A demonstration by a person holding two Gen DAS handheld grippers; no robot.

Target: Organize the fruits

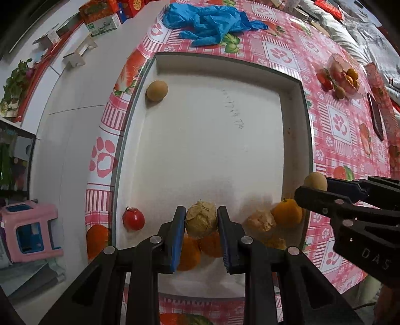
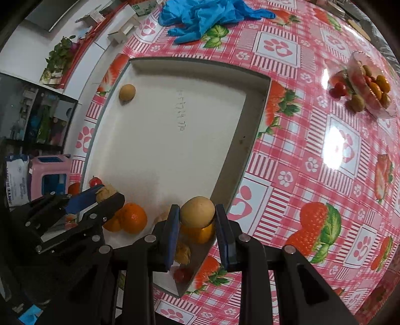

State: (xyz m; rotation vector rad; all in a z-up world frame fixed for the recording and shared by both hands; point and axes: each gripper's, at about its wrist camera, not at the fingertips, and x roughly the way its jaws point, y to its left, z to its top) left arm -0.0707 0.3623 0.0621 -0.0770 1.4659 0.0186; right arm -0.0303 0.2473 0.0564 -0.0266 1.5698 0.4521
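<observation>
A white tray (image 1: 212,140) lies on the pink checked tablecloth. My left gripper (image 1: 201,220) is shut on a papery husked fruit (image 1: 201,218), held over oranges (image 1: 210,243) at the tray's near edge; it also shows in the right wrist view (image 2: 105,196). My right gripper (image 2: 197,212) is shut on a smooth tan round fruit (image 2: 197,212) above an orange (image 2: 200,233) at the tray's near right corner; it also shows in the left wrist view (image 1: 315,182). Another tan fruit (image 1: 157,90) lies at the tray's far left. A red tomato (image 1: 133,218) lies near left.
Blue gloves (image 1: 207,21) lie beyond the tray. A clear dish of mixed fruit (image 2: 372,87) stands at the far right, with loose fruits beside it. A dark flat object (image 1: 375,115) lies right. A pink stool (image 1: 30,230) stands on the floor to the left.
</observation>
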